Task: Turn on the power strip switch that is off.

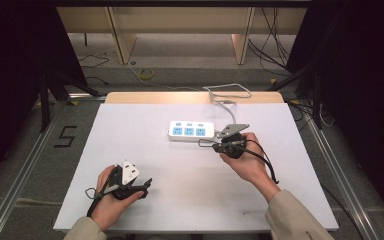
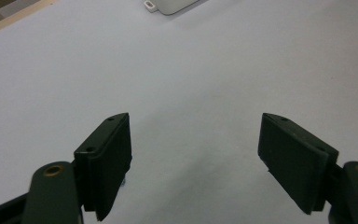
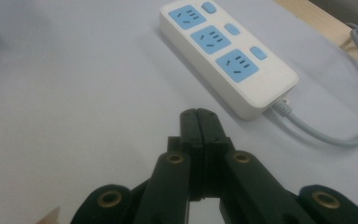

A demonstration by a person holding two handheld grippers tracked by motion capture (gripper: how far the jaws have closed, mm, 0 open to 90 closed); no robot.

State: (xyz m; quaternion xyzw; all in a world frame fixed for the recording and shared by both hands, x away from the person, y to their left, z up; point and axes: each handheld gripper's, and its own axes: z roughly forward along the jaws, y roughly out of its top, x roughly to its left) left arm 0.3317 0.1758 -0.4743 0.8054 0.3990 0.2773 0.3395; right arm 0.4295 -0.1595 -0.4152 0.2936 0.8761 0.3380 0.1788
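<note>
From the high view, your right gripper [image 1: 206, 144] sits just beside the near right end of the power strip [image 1: 191, 131], its jaw tips small and dark there, so contact with the strip is hard to judge; your left gripper [image 1: 142, 188] rests near the table's [image 1: 145, 150] front left edge, well apart from the strip. The strip's grey cable [image 1: 227, 95] loops off the far edge and its end is lost among floor wires. In your left gripper view, the jaws stand wide apart with bare table between them, and only a corner of the power strip [image 2: 172, 5] pokes in, cut off by the top edge. In your right gripper view, the jaws are pressed together with nothing between them, stopping short of the power strip [image 3: 228, 53], whose three blue sockets face up; its cable [image 3: 335, 135] runs out of frame at right.
</note>
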